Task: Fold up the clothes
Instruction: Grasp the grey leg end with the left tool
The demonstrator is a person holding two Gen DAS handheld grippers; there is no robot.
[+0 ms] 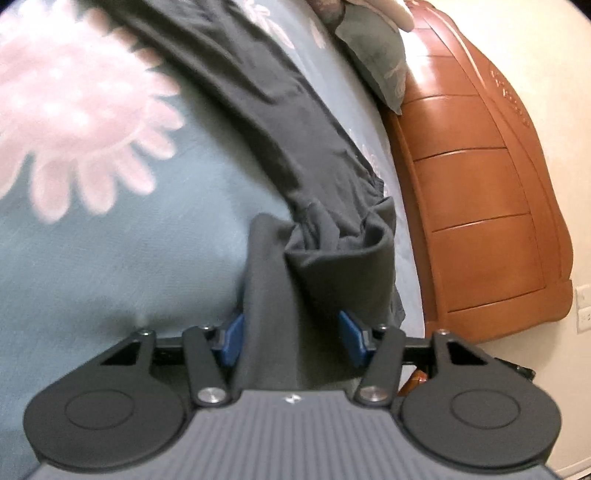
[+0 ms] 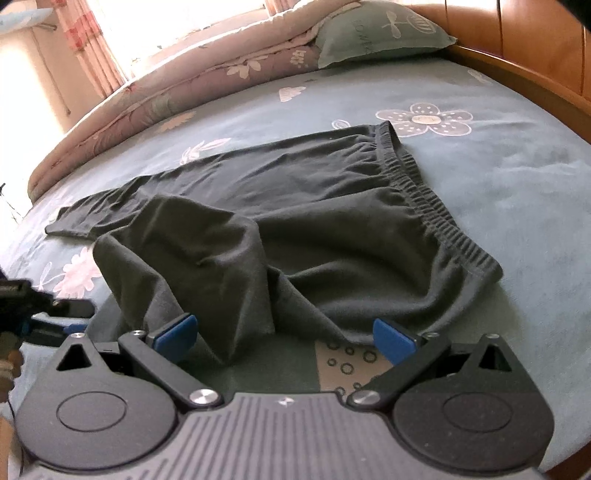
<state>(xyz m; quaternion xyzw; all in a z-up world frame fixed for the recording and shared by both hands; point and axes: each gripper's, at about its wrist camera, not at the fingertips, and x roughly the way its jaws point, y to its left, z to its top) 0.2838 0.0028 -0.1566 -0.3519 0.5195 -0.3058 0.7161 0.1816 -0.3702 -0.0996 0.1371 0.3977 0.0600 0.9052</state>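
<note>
The left gripper [image 1: 291, 332] has a thick fold of the dark grey trousers [image 2: 314, 221] running up between its blue pads [image 1: 232, 338]; the cloth fills the gap, though blur makes it hard to say whether the pads press on it. The trousers lie spread across the blue flowered bed sheet [image 2: 498, 177], elastic waistband [image 2: 424, 199] towards the wooden headboard [image 1: 480, 184], one leg bunched up near the front. The right gripper [image 2: 284, 336] hovers with jaws wide apart at the near edge of the cloth, its pads clear of it. A green pillow [image 2: 376, 33] lies by the headboard.
</note>
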